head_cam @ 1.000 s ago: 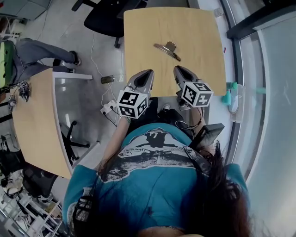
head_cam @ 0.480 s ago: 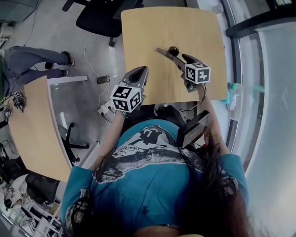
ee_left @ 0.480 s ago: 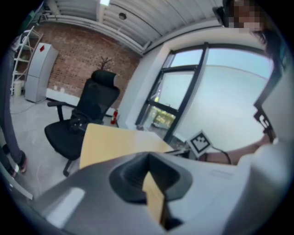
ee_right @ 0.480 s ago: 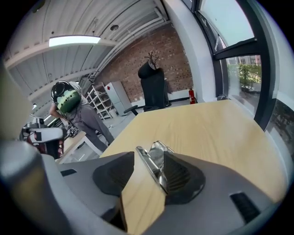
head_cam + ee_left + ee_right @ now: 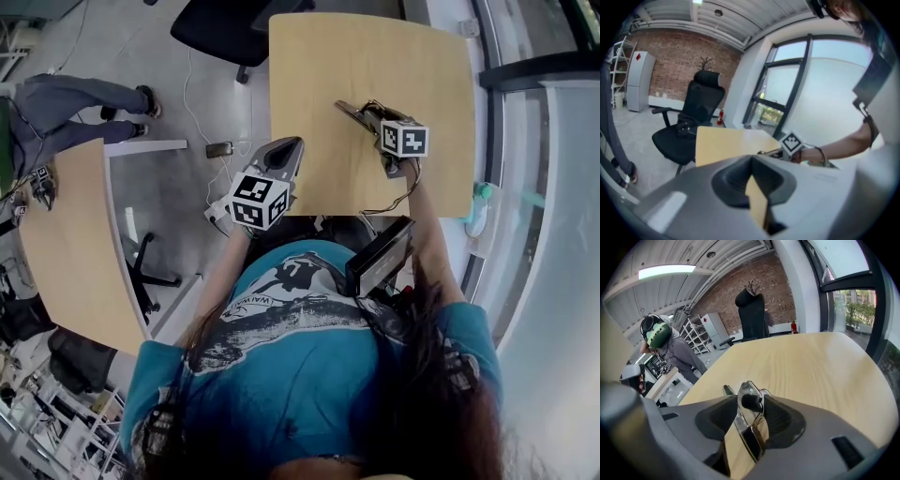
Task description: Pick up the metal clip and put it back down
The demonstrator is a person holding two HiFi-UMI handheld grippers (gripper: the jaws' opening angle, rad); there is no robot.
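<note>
your right gripper point(image 5: 375, 117) has its jaws apart around the metal clip point(image 5: 749, 420), which sits on the wooden table point(image 5: 375, 56). your left gripper point(image 5: 292, 143) is closed and empty at the table's left edge.

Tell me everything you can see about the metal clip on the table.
The metal clip is a shiny, chrome-looking spring clip, long and narrow, with a dark round part near its top. It rests on the light wooden table, lying diagonally in the head view. It stands between the open jaws of the right gripper. There is a gap on one side, and contact on the other side cannot be told.
</note>
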